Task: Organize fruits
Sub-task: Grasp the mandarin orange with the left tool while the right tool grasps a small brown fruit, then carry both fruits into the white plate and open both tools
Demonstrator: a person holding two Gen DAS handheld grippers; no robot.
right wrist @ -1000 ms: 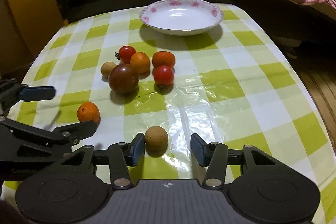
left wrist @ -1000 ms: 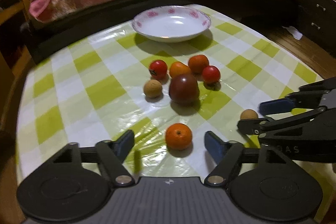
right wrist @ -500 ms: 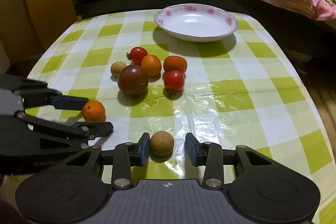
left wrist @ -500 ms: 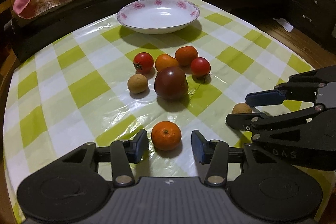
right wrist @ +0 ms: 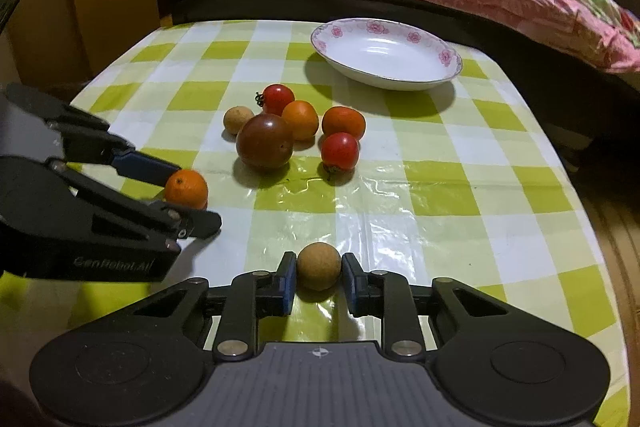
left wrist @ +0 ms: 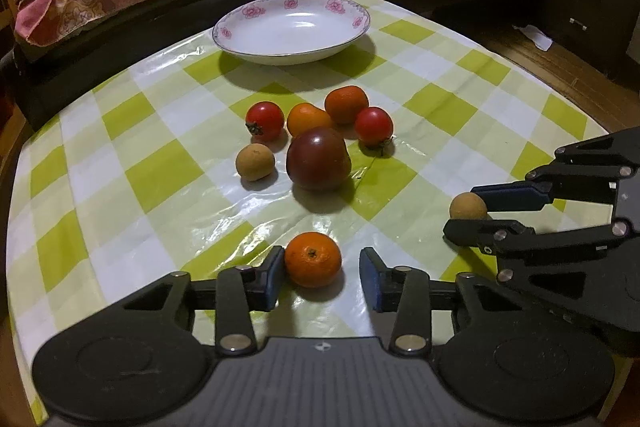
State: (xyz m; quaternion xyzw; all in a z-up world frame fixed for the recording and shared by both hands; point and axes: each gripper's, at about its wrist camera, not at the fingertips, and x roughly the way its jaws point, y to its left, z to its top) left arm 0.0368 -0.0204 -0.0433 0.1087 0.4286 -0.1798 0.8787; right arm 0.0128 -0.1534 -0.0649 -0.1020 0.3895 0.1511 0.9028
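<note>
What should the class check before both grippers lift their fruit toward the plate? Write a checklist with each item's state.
1. Left gripper around the orange: ok, the fruit sits between the fingers.
2. Left grip closed: not ok, a gap shows on one side.
3. Right gripper around the small brown fruit: ok.
4. Right grip firm: cannot tell, pads look about touching.
5. Plate free to receive fruit: ok, nothing in it.
6. Fruit cluster, with the dark tomato, in the way: cannot tell.

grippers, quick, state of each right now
left gripper: open around the orange, right pad apart.
right gripper: closed on the brown fruit.
</note>
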